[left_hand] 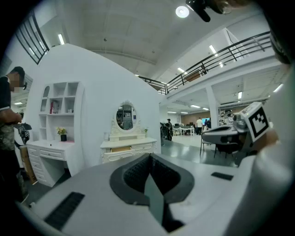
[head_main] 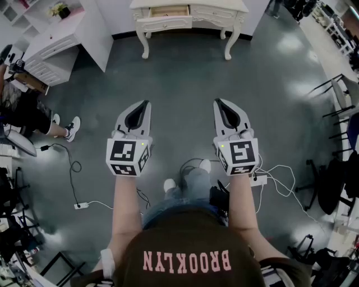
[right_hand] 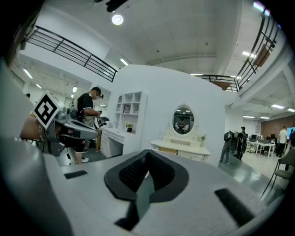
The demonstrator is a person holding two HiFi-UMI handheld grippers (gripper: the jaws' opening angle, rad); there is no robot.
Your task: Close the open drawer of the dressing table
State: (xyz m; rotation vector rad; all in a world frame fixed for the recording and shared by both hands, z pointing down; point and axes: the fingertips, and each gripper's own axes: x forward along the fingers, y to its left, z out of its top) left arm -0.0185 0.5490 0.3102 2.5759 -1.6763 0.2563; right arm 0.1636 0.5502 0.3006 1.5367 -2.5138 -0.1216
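The white dressing table (head_main: 224,8) stands far ahead against the wall, with its oval mirror (left_hand: 126,116) above. Its left drawer (head_main: 168,11) is pulled out and shows a wooden inside. The drawer (left_hand: 120,149) also shows in the left gripper view, and the same drawer (right_hand: 168,150) in the right gripper view. My left gripper (head_main: 145,104) and right gripper (head_main: 219,102) are held side by side over the floor, well short of the table. Both are shut with nothing between their jaws. Each points toward the table: left gripper (left_hand: 148,157), right gripper (right_hand: 147,154).
A white desk with shelves (head_main: 56,45) stands at the left, and a person (head_main: 22,106) stands beside it. Cables (head_main: 73,166) and a power strip (head_main: 81,206) lie on the grey floor near my feet. Chairs (head_main: 336,95) line the right side.
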